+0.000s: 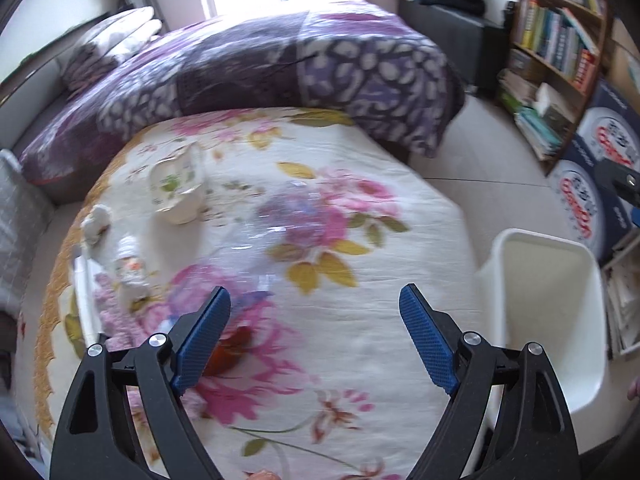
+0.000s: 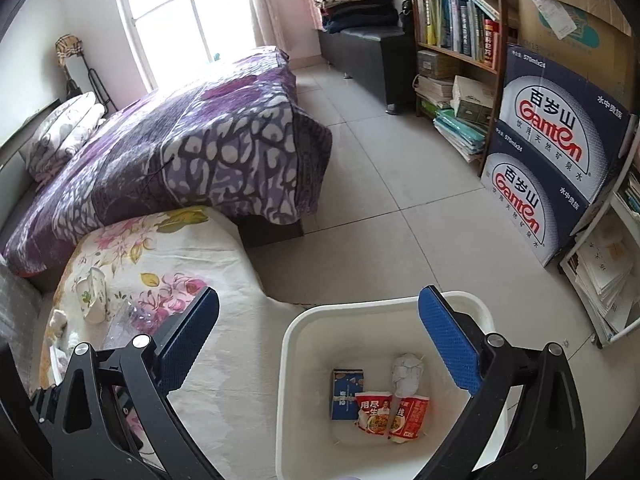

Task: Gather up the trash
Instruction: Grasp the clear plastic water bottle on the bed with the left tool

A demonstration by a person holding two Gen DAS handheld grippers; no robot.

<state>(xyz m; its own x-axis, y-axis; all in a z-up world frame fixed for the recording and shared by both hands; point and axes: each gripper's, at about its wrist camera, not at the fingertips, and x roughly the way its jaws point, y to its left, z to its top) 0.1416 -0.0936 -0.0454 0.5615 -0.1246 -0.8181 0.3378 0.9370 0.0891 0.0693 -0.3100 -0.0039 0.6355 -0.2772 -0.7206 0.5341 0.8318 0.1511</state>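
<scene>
Floor: white bin (image 2: 296, 344) w/ red packet (image 2: 390, 416), blue box (image 2: 346, 394), wad (image 2: 406, 372).

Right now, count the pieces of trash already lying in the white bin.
3 in the white bin: a blue carton at left, a red food packet in the middle, a crumpled paper ball behind it. More could hide under them.

White bin (image 2: 304, 380) beside the bed holding blue carton (image 2: 346, 394), red wrapper (image 2: 390, 416), crumpled paper (image 2: 407, 374), upright
</scene>
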